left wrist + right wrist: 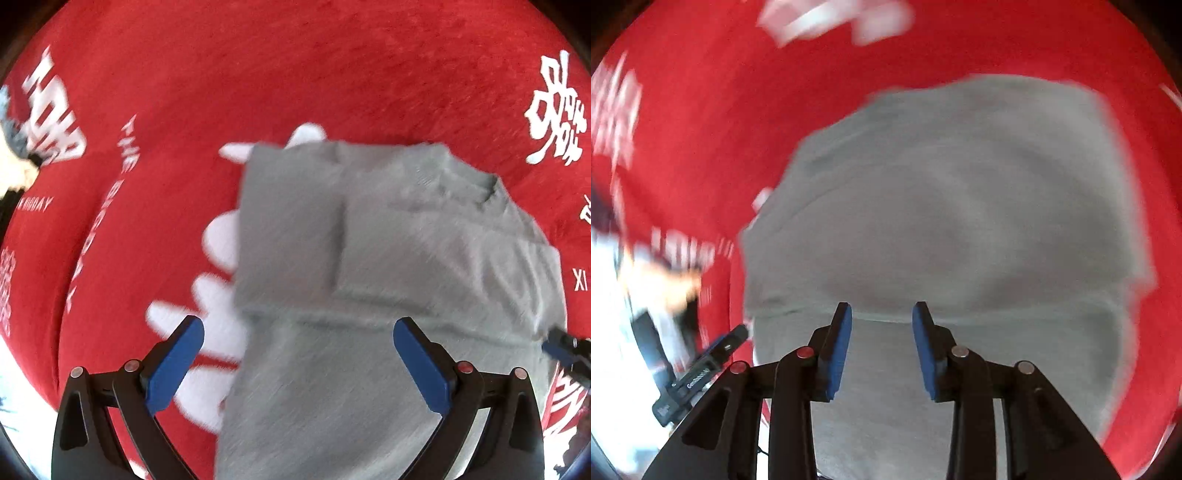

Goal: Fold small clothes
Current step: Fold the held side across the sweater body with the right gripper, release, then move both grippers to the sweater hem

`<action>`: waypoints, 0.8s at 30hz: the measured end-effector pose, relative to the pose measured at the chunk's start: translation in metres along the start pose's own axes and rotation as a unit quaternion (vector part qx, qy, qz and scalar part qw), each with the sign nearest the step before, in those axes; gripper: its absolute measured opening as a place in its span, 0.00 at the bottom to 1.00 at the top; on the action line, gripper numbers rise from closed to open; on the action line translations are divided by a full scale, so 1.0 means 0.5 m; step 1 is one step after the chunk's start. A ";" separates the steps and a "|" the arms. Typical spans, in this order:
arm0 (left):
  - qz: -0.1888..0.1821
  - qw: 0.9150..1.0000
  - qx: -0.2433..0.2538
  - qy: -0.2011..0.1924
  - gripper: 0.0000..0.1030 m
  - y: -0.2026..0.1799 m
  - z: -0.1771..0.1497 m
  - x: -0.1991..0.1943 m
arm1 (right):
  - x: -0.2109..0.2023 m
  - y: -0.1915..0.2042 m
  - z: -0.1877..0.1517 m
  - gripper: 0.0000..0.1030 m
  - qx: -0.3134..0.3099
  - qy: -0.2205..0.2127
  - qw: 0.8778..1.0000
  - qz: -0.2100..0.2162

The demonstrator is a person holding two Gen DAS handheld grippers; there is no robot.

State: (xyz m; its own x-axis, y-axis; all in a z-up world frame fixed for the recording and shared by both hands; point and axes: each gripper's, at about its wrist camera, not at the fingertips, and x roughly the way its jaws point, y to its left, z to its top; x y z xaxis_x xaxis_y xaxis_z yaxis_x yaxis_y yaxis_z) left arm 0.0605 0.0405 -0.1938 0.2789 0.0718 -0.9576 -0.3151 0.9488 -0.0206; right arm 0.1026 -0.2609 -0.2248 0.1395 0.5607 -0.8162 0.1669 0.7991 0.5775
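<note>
A small grey garment [369, 258] lies partly folded on a red cloth [221, 74] with white print. Its sides are folded inward and a crosswise fold edge runs just beyond my left fingertips. My left gripper [298, 328] is wide open above the garment's near part, holding nothing. In the right wrist view the same grey garment [960, 203] fills the middle, blurred by motion. My right gripper [882, 312] is open with a narrower gap, just above a fold edge, empty. The right gripper's tip also shows at the left wrist view's right edge [561, 347].
The red cloth [701, 110] covers the whole surface around the garment. The left gripper's finger [720, 347] shows at the lower left of the right wrist view. A bright white area [613, 332] lies past the cloth's left edge.
</note>
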 end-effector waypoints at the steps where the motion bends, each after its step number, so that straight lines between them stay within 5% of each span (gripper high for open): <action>1: -0.002 1.000 0.002 -0.002 1.00 -0.007 0.011 0.008 | -0.012 -0.025 0.000 0.39 0.022 -0.005 1.000 0.002; 6: 0.001 1.000 0.008 0.010 1.00 -0.074 0.063 0.060 | -0.018 -0.138 0.037 0.39 0.161 -0.040 0.985 0.052; 7: 0.015 1.000 0.013 0.018 1.00 -0.083 0.066 0.076 | -0.017 -0.142 0.044 0.29 0.174 -0.049 0.982 0.060; 9: 0.039 0.998 0.025 0.036 1.00 -0.092 0.065 0.097 | -0.025 -0.140 0.064 0.08 0.167 -0.064 0.982 0.060; 11: 0.038 0.998 0.030 0.049 1.00 -0.088 0.054 0.110 | -0.032 -0.126 0.077 0.08 0.144 -0.073 0.986 0.044; 12: 0.032 0.998 0.027 0.048 1.00 -0.084 0.051 0.107 | -0.036 -0.111 0.089 0.08 0.104 -0.066 0.992 -0.001; 14: 0.033 0.998 0.028 0.052 1.00 -0.080 0.043 0.101 | -0.025 -0.090 0.091 0.10 0.050 -0.036 0.996 -0.060; 19: 0.045 0.996 0.046 0.060 1.00 -0.087 0.033 0.076 | -0.031 -0.043 0.045 0.46 -0.046 0.004 0.990 -0.134; 24: 0.051 0.994 0.062 0.071 1.00 -0.099 0.011 0.052 | -0.030 0.006 -0.010 0.52 -0.099 0.027 0.982 -0.158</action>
State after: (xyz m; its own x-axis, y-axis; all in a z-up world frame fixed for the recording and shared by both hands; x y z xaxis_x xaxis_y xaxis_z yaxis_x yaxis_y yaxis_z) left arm 0.0883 -0.0027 -0.2160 0.1175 0.1333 -0.9841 -0.2185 0.9701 0.1054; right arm 0.0962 -0.2658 -0.2108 0.0589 0.2849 -0.9567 -0.0012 0.9584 0.2854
